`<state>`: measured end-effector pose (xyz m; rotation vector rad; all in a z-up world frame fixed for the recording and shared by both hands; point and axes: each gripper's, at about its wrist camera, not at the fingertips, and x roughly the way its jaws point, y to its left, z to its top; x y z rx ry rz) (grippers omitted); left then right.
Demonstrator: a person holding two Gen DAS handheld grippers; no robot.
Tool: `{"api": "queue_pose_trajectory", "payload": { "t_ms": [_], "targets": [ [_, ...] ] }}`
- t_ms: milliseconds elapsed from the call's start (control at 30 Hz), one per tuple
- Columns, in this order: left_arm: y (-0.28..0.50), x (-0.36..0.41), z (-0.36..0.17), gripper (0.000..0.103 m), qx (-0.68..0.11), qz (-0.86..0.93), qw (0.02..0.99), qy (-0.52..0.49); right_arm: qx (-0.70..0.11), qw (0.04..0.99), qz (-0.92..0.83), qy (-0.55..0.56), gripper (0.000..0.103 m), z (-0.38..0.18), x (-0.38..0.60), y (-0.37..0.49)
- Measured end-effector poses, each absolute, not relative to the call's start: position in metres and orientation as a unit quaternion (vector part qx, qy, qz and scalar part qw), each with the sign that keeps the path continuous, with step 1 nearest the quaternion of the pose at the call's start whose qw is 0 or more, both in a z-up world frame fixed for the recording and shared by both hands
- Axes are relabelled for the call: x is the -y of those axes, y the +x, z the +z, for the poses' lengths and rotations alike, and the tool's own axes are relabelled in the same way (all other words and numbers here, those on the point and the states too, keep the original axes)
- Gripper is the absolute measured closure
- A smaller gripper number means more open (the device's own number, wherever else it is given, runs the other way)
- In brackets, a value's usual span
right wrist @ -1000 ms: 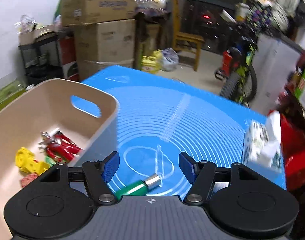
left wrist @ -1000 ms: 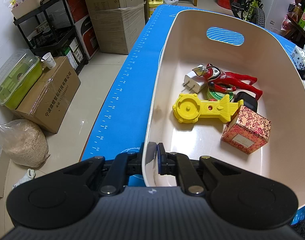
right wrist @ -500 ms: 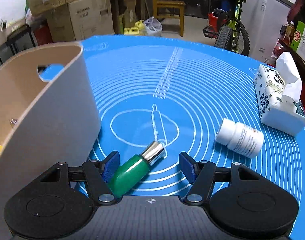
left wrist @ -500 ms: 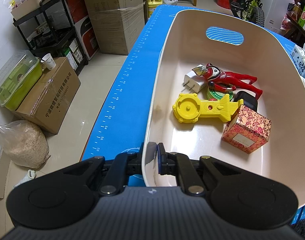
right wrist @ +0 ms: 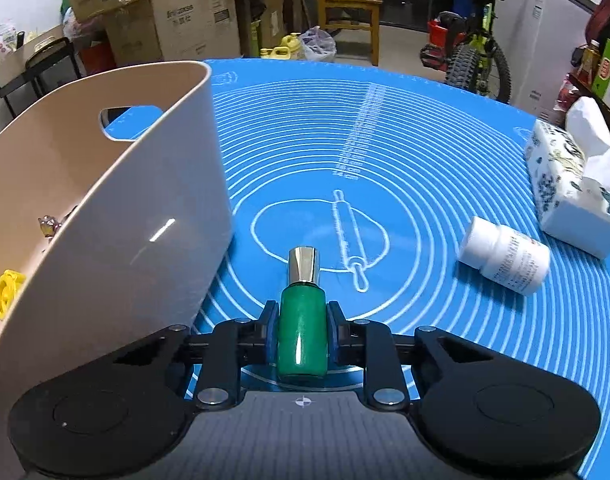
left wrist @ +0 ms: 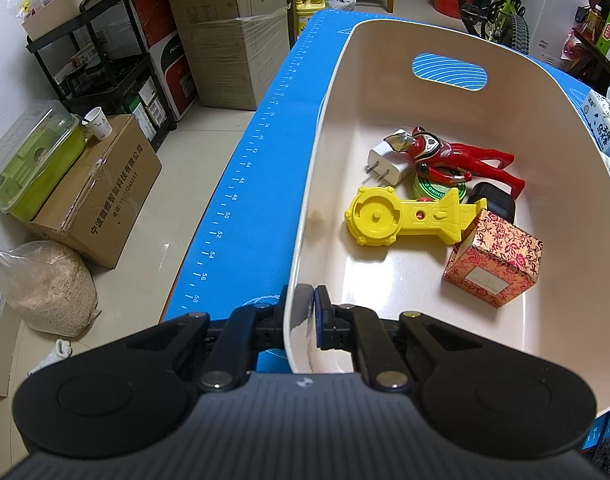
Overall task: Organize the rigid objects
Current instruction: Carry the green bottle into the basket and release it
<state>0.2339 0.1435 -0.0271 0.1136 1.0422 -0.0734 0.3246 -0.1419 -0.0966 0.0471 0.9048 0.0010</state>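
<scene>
My left gripper (left wrist: 301, 312) is shut on the near rim of the beige bin (left wrist: 385, 92). In the bin lie a red figure (left wrist: 457, 156), a white charger (left wrist: 385, 164), a yellow toy (left wrist: 405, 216), a green tin (left wrist: 437, 190), a black object (left wrist: 497, 200) and a red patterned box (left wrist: 493, 258). My right gripper (right wrist: 301, 330) is shut on a green bottle (right wrist: 301, 332) with a silver cap, low over the blue mat (right wrist: 405, 152). The bin's wall (right wrist: 137, 248) stands just to its left. A white pill bottle (right wrist: 505, 254) lies on the mat to the right.
A tissue pack (right wrist: 573, 196) lies at the mat's right edge. The mat's left edge (left wrist: 241, 184) drops to the floor, where cardboard boxes (left wrist: 101, 196), a sack (left wrist: 45, 288) and a black rack (left wrist: 101, 52) stand. A bicycle (right wrist: 473, 52) and chair (right wrist: 349, 12) stand beyond the table.
My right gripper has swung over the green bottle and shut on it; the bottle now lies straight between the fingers. My left gripper has kept its hold on the bin rim.
</scene>
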Motion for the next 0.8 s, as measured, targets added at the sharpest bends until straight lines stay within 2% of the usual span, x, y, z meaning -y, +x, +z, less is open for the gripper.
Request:
{"api": "queue_pose_trajectory", "payload": {
  "t_ms": [433,667,800],
  "targets": [
    [0.234,-0.143,-0.027,0.091,-0.498,-0.034,0.865,0.054,-0.35,0.936,0.006,0.028,0.07,-0.024,0.159,0.294],
    [0.234,-0.143,-0.027,0.091,-0.497,-0.034,0.865,0.054,-0.292,0.954,0.068,0.009,0.07,0.026,0.124,0.287],
    [0.233,-0.142,-0.027,0.091,-0.497,-0.034,0.865,0.055,-0.284,0.952,0.115,-0.017,0.07,0.038,0.091,0.291]
  ]
}}
